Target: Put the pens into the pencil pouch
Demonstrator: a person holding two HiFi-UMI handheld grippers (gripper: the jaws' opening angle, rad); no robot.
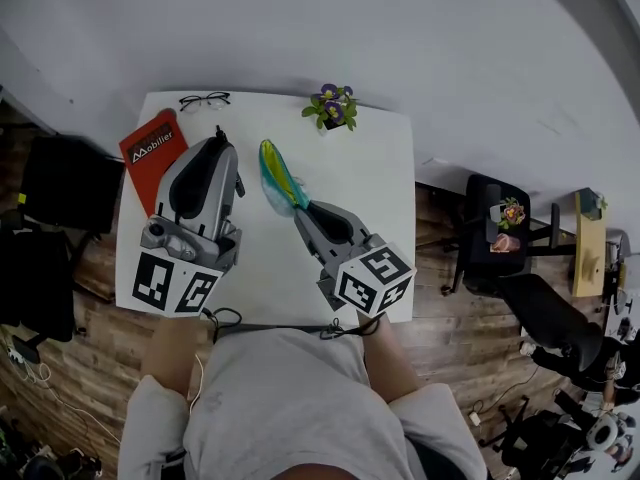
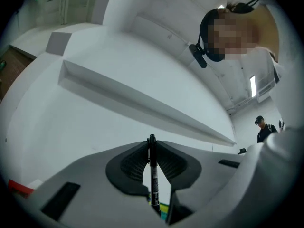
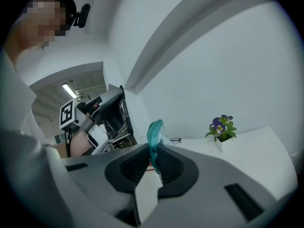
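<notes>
Left hand-held gripper [image 1: 219, 144] was clenched on a black pen [image 2: 153, 174]. The pen sat lengthwise between the pads, its end poking just past the fingertips (plain in that gripper's own view).

Right hand-held gripper [image 1: 302, 211] was clamped on one edge of the pencil pouch [image 1: 279, 175], teal and yellow. The pouch stuck out beyond the jaws over the white table [image 1: 380, 188]; contact with the tabletop could not be told.

In the head view the pen-bearing gripper stood left of the pouch and apart from it, and both grippers pointed away from the person.

Along the table's far edge were glasses [image 1: 205, 100] and a small potted plant [image 1: 332, 106]. A red booklet [image 1: 152, 151] lay at the left edge, partly hidden behind the left gripper.
</notes>
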